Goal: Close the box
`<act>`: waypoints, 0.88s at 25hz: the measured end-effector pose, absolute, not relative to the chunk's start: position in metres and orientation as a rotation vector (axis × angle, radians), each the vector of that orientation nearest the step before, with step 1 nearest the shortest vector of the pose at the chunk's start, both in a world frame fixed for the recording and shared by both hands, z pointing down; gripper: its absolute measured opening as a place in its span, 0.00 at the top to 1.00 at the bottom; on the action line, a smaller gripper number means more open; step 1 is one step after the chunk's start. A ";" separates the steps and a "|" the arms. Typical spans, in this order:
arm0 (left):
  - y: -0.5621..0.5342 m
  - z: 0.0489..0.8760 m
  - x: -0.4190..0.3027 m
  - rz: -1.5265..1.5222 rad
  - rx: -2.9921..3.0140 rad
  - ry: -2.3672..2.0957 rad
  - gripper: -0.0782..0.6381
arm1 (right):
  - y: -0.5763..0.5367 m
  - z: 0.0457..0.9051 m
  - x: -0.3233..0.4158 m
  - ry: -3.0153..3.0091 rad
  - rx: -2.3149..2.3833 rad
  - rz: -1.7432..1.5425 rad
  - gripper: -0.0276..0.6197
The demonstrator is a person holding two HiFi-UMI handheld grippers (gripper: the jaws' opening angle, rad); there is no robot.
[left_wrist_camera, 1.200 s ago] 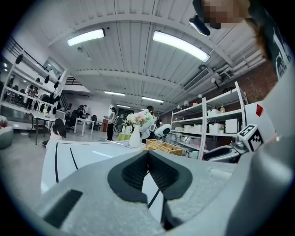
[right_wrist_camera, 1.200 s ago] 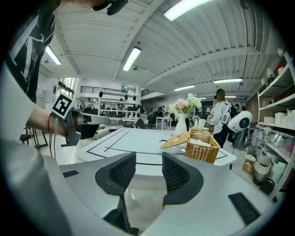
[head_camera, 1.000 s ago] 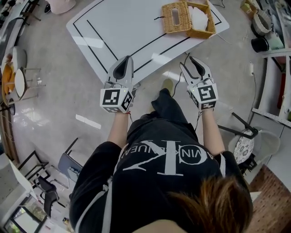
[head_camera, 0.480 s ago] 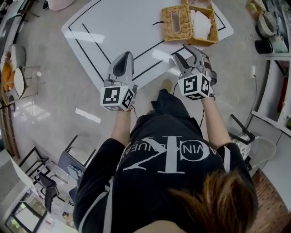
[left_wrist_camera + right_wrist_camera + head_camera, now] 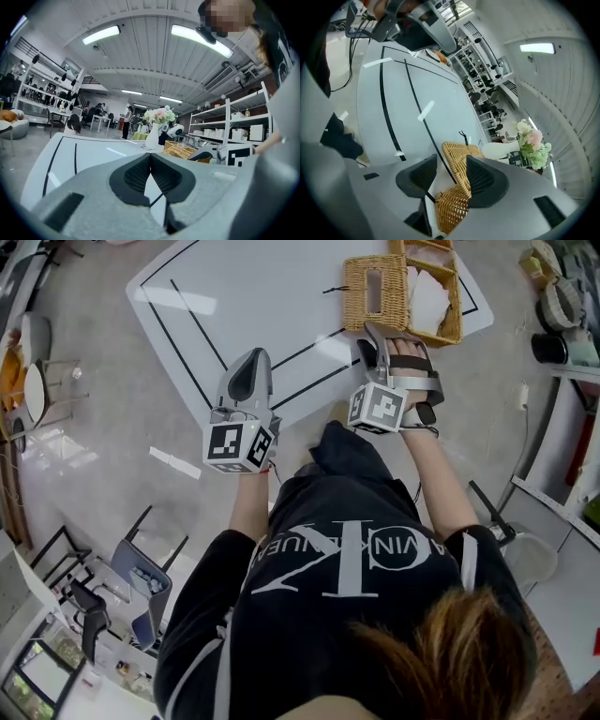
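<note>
Wicker box (image 5: 457,306) sits with its top off on our white table (image 5: 253,296), at one o'clock from us. Its lid (image 5: 373,292) lies flat at the box's nine o'clock. Our right gripper (image 5: 370,338) is at the lid's near edge, jaws opening wide with the lid between them. Our left gripper (image 5: 253,362) hangs at eleven o'clock, jaws pressed together with nothing in them.

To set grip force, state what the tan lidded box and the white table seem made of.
Tan lidded box: woven wicker or rattan, matte, judging by its basket weave. White table: smooth glossy top, perhaps laminate or painted board; it reflects lights.
</note>
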State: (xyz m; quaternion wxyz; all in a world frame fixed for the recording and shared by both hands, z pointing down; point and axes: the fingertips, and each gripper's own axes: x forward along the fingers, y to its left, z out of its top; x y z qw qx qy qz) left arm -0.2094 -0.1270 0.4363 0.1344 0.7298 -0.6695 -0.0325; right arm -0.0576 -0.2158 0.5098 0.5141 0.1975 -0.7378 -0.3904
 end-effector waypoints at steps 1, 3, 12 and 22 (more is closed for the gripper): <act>-0.127 0.437 -0.211 -0.096 2.108 -1.944 0.88 | -0.217 0.513 -0.059 -1.767 0.472 -0.935 0.65; -0.126 0.438 -0.214 -0.095 2.096 -1.949 0.88 | -0.220 0.516 -0.062 -1.753 0.476 -0.932 0.65; -0.119 0.442 -0.226 -0.096 2.055 -1.972 0.88 | -0.230 0.526 -0.078 -1.654 0.432 -1.006 0.68; -0.122 0.438 -0.232 -0.097 2.045 -1.986 0.88 | -0.226 0.519 -0.086 -1.761 0.441 -0.970 0.77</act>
